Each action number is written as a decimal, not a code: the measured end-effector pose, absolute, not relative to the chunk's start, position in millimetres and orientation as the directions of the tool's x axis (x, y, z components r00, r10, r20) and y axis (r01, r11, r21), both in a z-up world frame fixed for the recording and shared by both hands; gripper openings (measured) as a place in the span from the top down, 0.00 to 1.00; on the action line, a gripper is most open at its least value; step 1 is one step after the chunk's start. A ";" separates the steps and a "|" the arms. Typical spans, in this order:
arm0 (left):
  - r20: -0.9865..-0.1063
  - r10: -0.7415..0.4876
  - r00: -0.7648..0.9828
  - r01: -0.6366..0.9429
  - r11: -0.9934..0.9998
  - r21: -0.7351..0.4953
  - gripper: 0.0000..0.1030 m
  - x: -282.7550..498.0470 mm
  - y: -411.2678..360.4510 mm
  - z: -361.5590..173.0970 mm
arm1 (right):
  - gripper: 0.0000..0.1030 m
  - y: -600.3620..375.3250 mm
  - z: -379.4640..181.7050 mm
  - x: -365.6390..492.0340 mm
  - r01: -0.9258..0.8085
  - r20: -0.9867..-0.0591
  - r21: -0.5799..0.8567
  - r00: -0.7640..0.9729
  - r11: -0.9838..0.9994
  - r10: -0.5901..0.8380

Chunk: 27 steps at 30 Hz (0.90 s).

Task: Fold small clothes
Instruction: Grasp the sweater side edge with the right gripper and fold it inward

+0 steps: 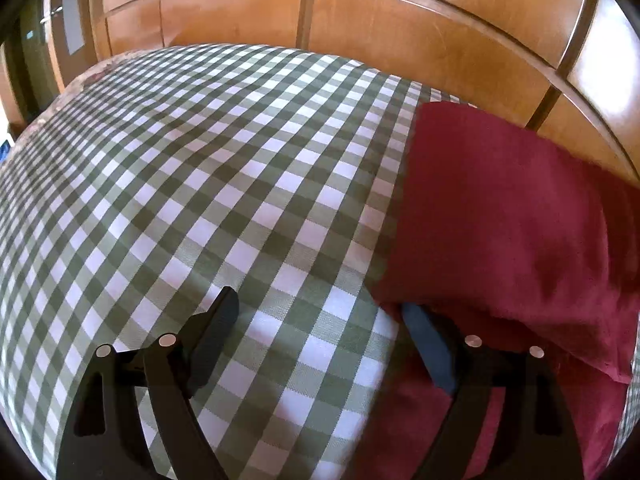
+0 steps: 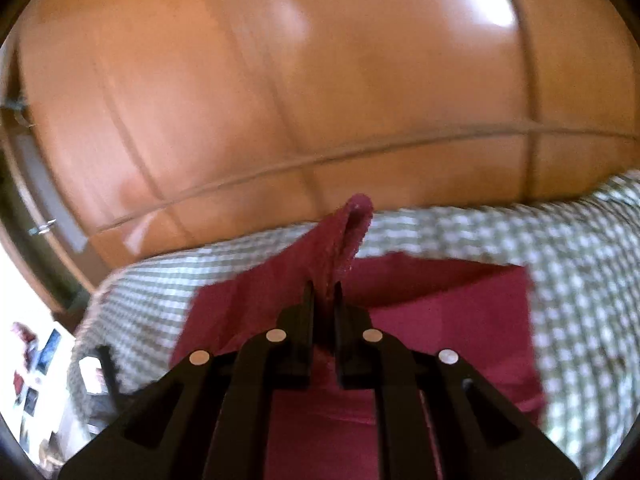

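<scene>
Left wrist view shows a bed cover [image 1: 224, 184] with green and white checks, and behind it orange-brown wooden cupboard doors [image 1: 360, 32]. No writing can be read. The red cloth [image 1: 520, 216] lies at the right. The left gripper [image 1: 316, 308] stands wide apart, holding nothing. The right gripper [image 2: 323, 292] is clamped on a lifted fold of the red cloth.

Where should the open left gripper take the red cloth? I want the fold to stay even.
Probably the near edge of the red cloth, beside the left gripper. It lies flat on the checked tablecloth, so slide in low from the tablecloth side. The right gripper already pinches a raised corner.
</scene>
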<state>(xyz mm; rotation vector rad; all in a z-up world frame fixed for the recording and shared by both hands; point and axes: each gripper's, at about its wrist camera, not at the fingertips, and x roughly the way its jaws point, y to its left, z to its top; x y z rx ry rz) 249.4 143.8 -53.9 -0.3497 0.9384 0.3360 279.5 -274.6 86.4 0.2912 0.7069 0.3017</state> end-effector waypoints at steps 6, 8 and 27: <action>-0.825 0.135 0.549 -0.396 0.911 -0.114 0.17 245.5 131.2 -55.9 | 0.94 -328.5 9.4 282.7 0.026 -0.730 0.304 0.649 0.952 0.215; -0.825 0.141 0.547 -0.381 0.920 -0.095 0.17 245.3 126.3 -57.1 | 0.94 -340.4 -12.8 280.3 0.073 -0.761 0.295 0.621 0.953 0.188; -0.656 -0.096 0.749 -0.056 0.977 -0.206 0.17 226.9 82.9 20.1 | 0.46 -343.8 23.5 235.8 0.099 -0.682 0.312 0.716 0.945 0.151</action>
